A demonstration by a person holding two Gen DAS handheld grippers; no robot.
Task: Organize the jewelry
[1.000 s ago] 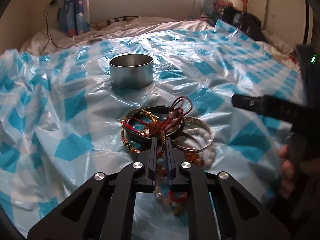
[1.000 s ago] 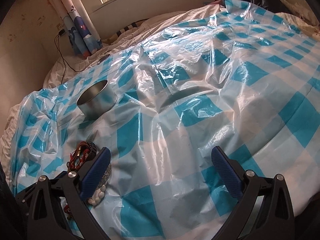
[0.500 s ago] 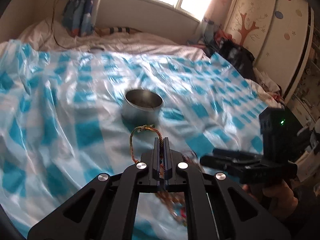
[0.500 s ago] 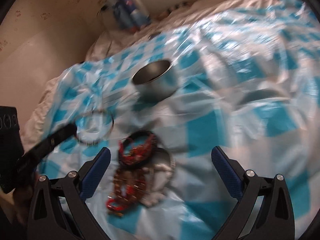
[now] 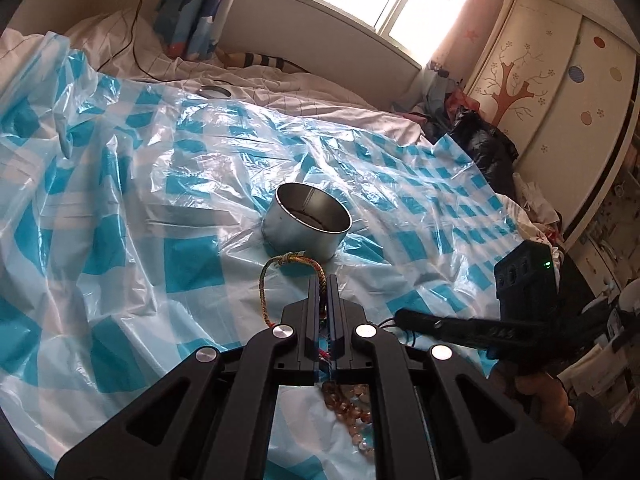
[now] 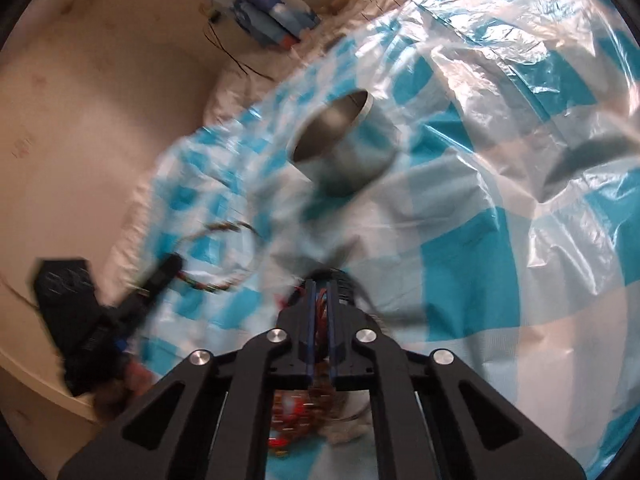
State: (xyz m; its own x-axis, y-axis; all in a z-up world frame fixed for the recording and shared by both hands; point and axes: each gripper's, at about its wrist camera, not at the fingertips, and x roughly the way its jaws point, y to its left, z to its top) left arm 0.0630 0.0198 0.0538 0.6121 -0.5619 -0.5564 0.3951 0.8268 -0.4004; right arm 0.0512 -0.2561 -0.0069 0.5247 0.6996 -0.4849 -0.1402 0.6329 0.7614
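In the left wrist view, a crinkled, glossy plastic sheet in blue and white checks covers the bed, its folds catching the window light. At about 12 o'clock from the left gripper stands a round metal tin, open-topped, thin-walled, dull silver, upright on the sheet. The left gripper's black jaws are closed on a braided cord bracelet, a thin woven loop of olive, gold and red thread with a knot at its top; the loop arches up to 11 o'clock of the fingertips, its top just before the tin's near wall. Below the jaws, at 6 o'clock, lies a string of round, translucent amber beads on the sheet. At 3 o'clock the right gripper reaches in as a long black bar, a hand beneath it. The right wrist view is blurred: the tin sits at 12 o'clock, the left gripper with its loop at 9 o'clock. The right gripper, blue-padded, is closed, with red cords between the pads, over a heap of red and brown beaded pieces; whether it grips them I cannot tell.
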